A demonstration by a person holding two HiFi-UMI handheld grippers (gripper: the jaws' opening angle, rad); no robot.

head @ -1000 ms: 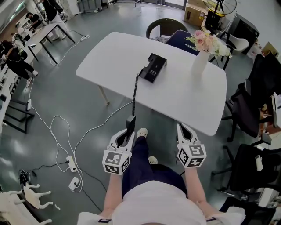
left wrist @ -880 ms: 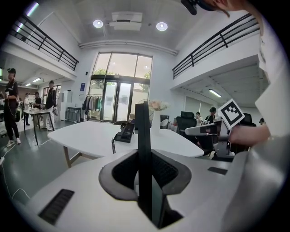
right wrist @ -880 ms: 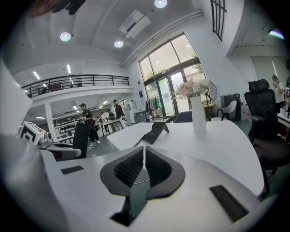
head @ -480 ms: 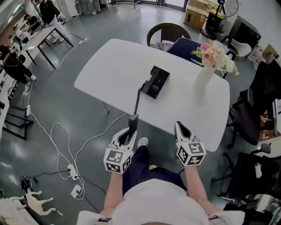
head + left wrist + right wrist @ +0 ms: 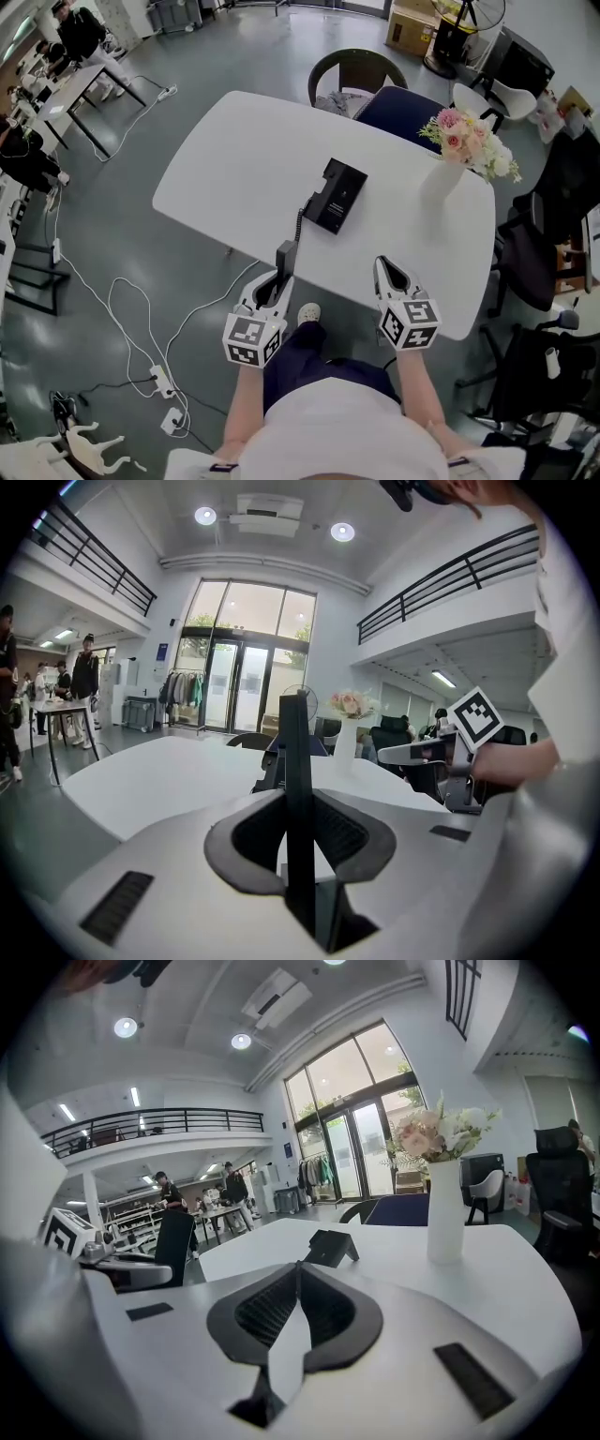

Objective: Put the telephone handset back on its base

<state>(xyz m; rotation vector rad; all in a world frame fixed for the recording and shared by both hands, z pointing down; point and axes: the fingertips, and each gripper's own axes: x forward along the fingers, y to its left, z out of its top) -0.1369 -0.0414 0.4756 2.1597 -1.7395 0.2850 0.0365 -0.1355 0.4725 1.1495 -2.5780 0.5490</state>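
- Trailing over the grey floor at the far left, white cables point(image 5: 122, 300) loop toward a power strip point(image 5: 161, 380). Desks with people point(image 5: 37, 75) stand beyond them.
- At the near edge of the white table point(image 5: 234, 150) hangs the left gripper point(image 5: 275, 284). Its fingers pinch the black handset point(image 5: 284, 257), which stands upright between them. The left gripper view shows both pads clamped on the handset's thin sides.
- A coiled cord point(image 5: 300, 217) runs from the handset across the tabletop to the telephone base point(image 5: 336, 195). The base lies near the table's middle, apart from the handset.
- Behind the table stands a round-backed chair point(image 5: 354, 67), with a navy chair point(image 5: 398, 101) just beside it.
- Over the table's near edge hovers the right gripper point(image 5: 387, 270), level with the left one. Its fingers are pressed together at the tips, with nothing between them.
- Right of the base and apart from it, a white vase point(image 5: 441, 183) holds pink and white flowers point(image 5: 473, 145) near the table's right end.
- Black office chairs point(image 5: 530, 248) crowd the far right.
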